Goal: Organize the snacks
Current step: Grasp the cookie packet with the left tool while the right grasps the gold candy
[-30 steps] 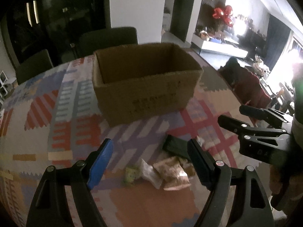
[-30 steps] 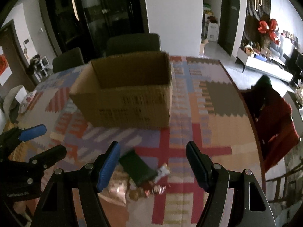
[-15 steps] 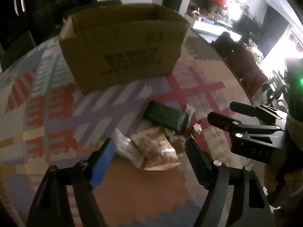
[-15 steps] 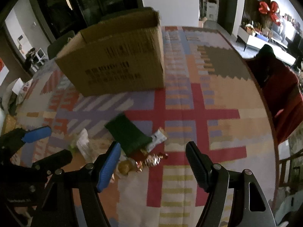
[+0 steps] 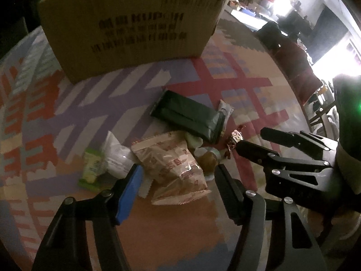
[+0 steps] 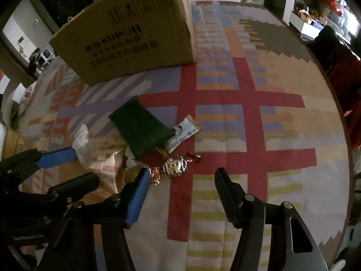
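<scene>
The snacks (image 5: pixel 171 158) lie heaped mid-surface, just in front of the cardboard box (image 5: pixel 130 22) likely meant to take them. The left gripper (image 5: pixel 178 178) brackets the tan packet (image 5: pixel 173 167), jaws wide; the right gripper (image 6: pixel 180 178) hovers by the foil candy (image 6: pixel 174 166), jaws wide, both empty.

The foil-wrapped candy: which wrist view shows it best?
The right wrist view: the foil-wrapped candy lies whole, just ahead of the open right gripper. In the left wrist view it is small and partly hidden behind that gripper's finger.
</scene>
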{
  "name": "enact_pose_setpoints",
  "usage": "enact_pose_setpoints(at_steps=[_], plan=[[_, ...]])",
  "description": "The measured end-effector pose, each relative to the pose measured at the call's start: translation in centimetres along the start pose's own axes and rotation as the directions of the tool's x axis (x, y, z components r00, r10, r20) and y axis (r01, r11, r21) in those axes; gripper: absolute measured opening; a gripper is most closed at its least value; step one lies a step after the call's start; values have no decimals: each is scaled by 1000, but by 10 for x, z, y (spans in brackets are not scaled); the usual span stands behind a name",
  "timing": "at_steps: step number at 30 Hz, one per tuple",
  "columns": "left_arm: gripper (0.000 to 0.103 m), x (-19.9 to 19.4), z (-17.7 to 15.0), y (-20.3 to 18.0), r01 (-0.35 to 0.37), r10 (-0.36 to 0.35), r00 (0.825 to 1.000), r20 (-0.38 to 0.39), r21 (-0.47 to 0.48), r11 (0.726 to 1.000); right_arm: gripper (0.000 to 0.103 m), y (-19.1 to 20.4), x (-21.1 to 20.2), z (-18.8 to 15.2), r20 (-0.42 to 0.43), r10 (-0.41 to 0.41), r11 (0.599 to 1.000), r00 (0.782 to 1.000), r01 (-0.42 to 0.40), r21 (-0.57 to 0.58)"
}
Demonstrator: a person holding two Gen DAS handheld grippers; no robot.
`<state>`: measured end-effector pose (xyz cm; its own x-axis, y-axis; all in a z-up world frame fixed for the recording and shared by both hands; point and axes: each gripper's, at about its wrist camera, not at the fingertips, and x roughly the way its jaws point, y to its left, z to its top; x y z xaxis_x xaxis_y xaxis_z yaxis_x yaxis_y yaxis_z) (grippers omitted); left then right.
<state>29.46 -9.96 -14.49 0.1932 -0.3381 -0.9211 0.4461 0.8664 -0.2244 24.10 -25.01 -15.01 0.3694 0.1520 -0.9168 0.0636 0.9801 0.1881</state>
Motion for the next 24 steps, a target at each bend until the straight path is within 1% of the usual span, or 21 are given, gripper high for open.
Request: enact_pose_setpoints(at_steps=[3,5,9,12,15,19,21,22,23,24], plan=[[63,7,2,0,5,-5,1000,-14,-16,1000,56,-2,7,3,-5,15,1000,1000,-15,14],[63,11,4,0,7,-8,1000,-21,-24,1000,52,-2,11,5,-11,22,1000,1000,-22,19],[62,17,7,0,-6,5,999,-33,-26,1000,48,0,19,7,-27,36,999,999,-35,16],[61,22,7,2,-18,16,999,-45,-33,999,45,3,26,8,-45,28,1000,999,-28,6],[60,30,7,6,-2,-3,998,-66,-65,998,43,7,27,9,-35,11,1000,999,-12,-19],[59,31,8,8,-12,7,998,-62,-75,997,41,8,28,10,-26,7,1000,1000,-7,-23],[56,33,9,6,-12,7,998,-57,-72,997,36,8,28,10,-18,-3,1000,1000,3,-27],[54,33,9,6,-9,5,998,-56,-72,997,26,8,28,10,-16,-10,999,1000,9,-31],[52,33,9,6,0,-3,999,-55,-73,997,22,8,29,10,-15,-11,999,1000,10,-33],[50,31,8,6,-3,-1,999,-52,-72,997,22,6,28,9,-15,-6,1000,1000,6,-31]])
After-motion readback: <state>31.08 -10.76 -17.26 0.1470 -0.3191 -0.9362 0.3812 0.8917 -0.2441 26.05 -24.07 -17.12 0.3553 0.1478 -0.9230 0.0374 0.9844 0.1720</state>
